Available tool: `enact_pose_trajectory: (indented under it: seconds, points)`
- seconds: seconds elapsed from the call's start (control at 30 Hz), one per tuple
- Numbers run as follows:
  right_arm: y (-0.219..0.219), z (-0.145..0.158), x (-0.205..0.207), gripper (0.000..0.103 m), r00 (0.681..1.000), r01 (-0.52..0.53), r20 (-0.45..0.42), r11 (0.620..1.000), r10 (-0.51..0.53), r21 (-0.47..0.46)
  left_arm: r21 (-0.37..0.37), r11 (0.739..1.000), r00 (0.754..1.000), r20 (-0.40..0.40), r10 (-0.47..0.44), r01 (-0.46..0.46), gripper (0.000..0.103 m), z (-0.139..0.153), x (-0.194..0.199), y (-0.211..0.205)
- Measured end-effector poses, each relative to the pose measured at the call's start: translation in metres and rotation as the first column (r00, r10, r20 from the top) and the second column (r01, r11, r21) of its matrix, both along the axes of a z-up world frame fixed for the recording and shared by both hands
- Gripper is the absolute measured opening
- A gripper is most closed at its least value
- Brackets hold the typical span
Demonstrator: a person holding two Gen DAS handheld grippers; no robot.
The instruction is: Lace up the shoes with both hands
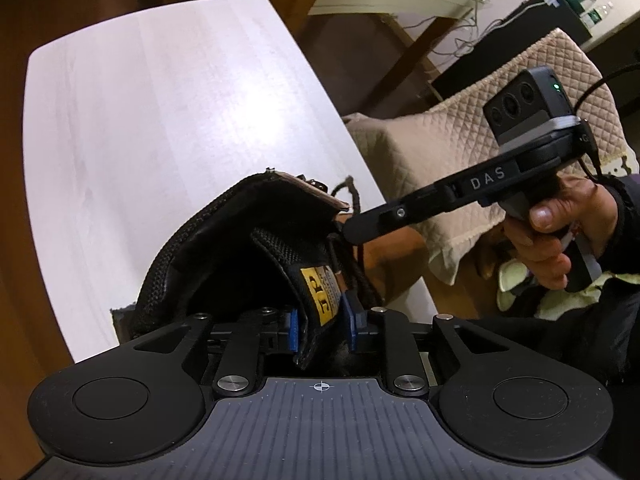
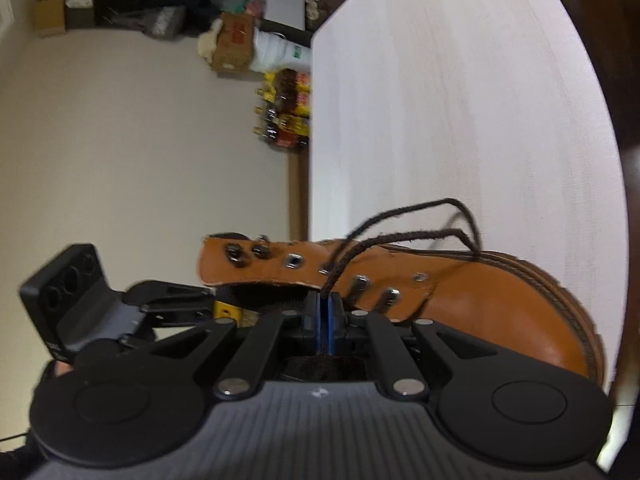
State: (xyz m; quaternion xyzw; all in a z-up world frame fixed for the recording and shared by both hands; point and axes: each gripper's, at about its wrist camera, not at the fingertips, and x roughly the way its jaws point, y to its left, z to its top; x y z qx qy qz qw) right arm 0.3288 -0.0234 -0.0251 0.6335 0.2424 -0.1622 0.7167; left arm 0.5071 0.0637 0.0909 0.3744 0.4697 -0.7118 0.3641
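Observation:
A tan leather boot (image 2: 480, 304) lies on its side on the white table (image 2: 440, 100). In the left wrist view I look into its black lining (image 1: 224, 240). The black tongue with a yellow label (image 1: 320, 300) sits between the blue pads of my left gripper (image 1: 322, 326), whose jaws stand apart and hold it loosely at most. My right gripper (image 2: 325, 320) is shut on the dark brown lace (image 2: 384, 240), which rises from the pads and loops over the eyelets. From the left wrist view, the right gripper (image 1: 352, 232) reaches the boot's edge beside the lace (image 1: 356, 196).
A hand (image 1: 552, 232) holds the right gripper's handle. A quilted beige cover (image 1: 460, 152) lies to the right of the table (image 1: 160, 120). On the floor past the table's edge stand bottles (image 2: 286, 112) and a cardboard box (image 2: 236, 40).

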Motion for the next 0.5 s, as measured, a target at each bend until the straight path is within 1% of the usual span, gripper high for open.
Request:
enact_pose_trajectory:
  seconds: [0.07, 0.1, 0.2, 0.3, 0.4, 0.5]
  points:
    - [0.002, 0.005, 0.001, 0.005, 0.999, -0.023, -0.024, 1.000, 0.022, -0.022, 0.000, 1.000, 1.000, -0.008, -0.001, 0.001, 0.020, -0.001, 0.000, 0.000]
    - [0.002, 0.006, 0.002, 0.005, 1.000, -0.026, -0.016, 0.999, 0.026, -0.021, -0.001, 1.000, 1.000, -0.009, -0.002, 0.002, 0.018, -0.002, 0.000, 0.000]
    - [0.000, 0.003, 0.001, 0.005, 0.999, -0.029, 0.037, 0.999, 0.027, 0.036, -0.005, 1.000, 1.000, -0.007, -0.013, 0.013, 0.017, -0.002, 0.000, 0.001]
    - [-0.001, 0.003, -0.002, 0.005, 0.998, -0.025, 0.059, 0.997, 0.020, 0.074, -0.007, 1.000, 1.000, -0.002, -0.020, 0.020, 0.017, -0.003, -0.001, 0.001]
    - [-0.005, 0.002, -0.009, 0.005, 0.994, 0.022, 0.101, 0.990, -0.036, 0.137, -0.007, 1.000, 1.000, -0.005, -0.021, 0.021, 0.018, -0.003, 0.000, 0.001]
    - [-0.007, 0.003, -0.016, 0.005, 0.992, 0.049, 0.108, 0.987, -0.066, 0.150, -0.008, 1.000, 1.000, -0.007, -0.023, 0.022, 0.018, -0.004, 0.001, 0.001]
